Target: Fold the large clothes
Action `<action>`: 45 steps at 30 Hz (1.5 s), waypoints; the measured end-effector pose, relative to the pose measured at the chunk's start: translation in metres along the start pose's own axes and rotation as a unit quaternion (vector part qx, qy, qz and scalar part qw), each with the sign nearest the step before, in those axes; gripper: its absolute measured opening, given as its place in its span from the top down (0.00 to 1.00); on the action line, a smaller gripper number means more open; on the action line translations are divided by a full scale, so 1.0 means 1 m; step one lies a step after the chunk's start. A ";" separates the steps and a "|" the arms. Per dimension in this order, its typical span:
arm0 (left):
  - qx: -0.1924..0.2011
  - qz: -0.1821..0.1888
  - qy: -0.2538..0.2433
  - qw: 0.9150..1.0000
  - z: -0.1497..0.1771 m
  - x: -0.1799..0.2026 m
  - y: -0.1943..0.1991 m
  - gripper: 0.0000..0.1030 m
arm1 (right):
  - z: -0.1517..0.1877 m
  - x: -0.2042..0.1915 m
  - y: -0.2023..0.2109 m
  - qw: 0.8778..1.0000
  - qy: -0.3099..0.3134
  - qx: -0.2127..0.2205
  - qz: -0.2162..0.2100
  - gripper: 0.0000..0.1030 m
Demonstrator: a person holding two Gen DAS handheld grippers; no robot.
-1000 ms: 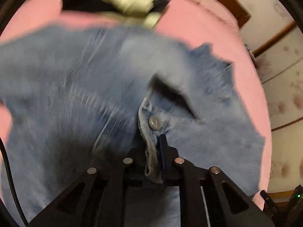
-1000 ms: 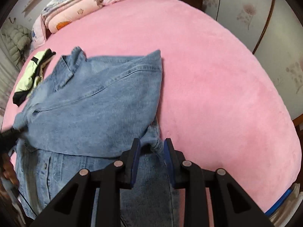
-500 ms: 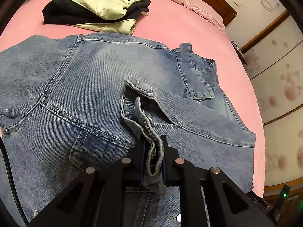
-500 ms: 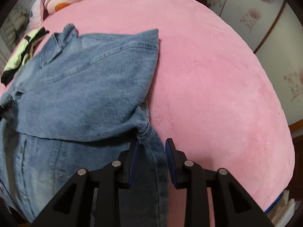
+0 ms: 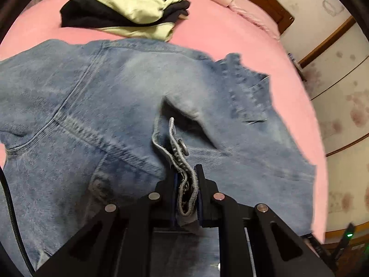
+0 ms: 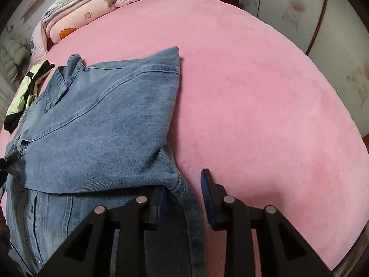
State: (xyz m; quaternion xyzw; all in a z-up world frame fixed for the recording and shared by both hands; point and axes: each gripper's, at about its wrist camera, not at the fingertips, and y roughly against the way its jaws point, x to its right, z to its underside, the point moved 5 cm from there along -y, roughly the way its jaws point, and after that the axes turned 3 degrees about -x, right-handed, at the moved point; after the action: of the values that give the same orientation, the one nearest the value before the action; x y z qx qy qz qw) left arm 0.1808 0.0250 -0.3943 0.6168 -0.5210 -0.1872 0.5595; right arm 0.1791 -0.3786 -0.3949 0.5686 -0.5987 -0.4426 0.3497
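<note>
A blue denim jacket (image 5: 96,120) lies spread on the pink bed (image 5: 219,34), with one side folded over the body. My left gripper (image 5: 186,180) is shut on the jacket's buttoned cuff (image 5: 178,152) and holds it just above the cloth. In the right wrist view the jacket (image 6: 103,120) fills the left half. My right gripper (image 6: 183,182) is open over the jacket's lower right edge, with denim lying between the fingers.
A folded yellow-green and black garment (image 5: 129,9) lies beyond the jacket; it also shows in the right wrist view (image 6: 25,92). Pink pillows (image 6: 76,20) and a wooden headboard sit at the far end. Bare pink bed (image 6: 265,103) stretches to the right.
My left gripper has shifted with the cuff still pinched in it; the cloth is blurred by motion. My right gripper has opened wider and drawn back a little along the jacket's edge.
</note>
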 end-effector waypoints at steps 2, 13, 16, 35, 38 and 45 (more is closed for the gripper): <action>-0.014 -0.005 0.009 1.000 0.006 -0.012 -0.008 0.89 | 0.001 0.003 -0.005 1.000 -0.012 -0.004 -0.007 0.73; -0.018 -0.031 -0.079 0.996 0.001 -0.004 0.045 0.76 | 0.012 0.001 0.030 0.999 0.025 -0.040 0.005 0.68; 0.014 -0.031 -0.097 0.995 -0.012 0.007 0.059 0.75 | 0.005 -0.009 0.052 0.999 0.038 -0.018 -0.006 0.68; -0.005 -0.045 -0.163 0.986 -0.023 0.062 -0.047 0.75 | -0.015 -0.036 -0.005 0.996 0.080 -0.031 0.001 1.00; 0.000 -0.025 -0.151 0.988 -0.026 0.065 -0.028 0.68 | -0.028 -0.038 0.012 0.998 0.062 -0.017 -0.013 0.97; 0.047 -0.031 -0.130 0.990 -0.055 0.066 -0.009 0.45 | -0.085 -0.076 0.006 0.997 0.060 0.012 -0.055 0.97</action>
State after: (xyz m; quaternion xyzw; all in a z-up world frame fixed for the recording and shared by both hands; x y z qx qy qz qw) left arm 0.2549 -0.0056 -0.3625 0.6290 -0.5779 -0.2582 0.4513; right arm 0.2641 -0.3146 -0.3522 0.6302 -0.5499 -0.4193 0.3530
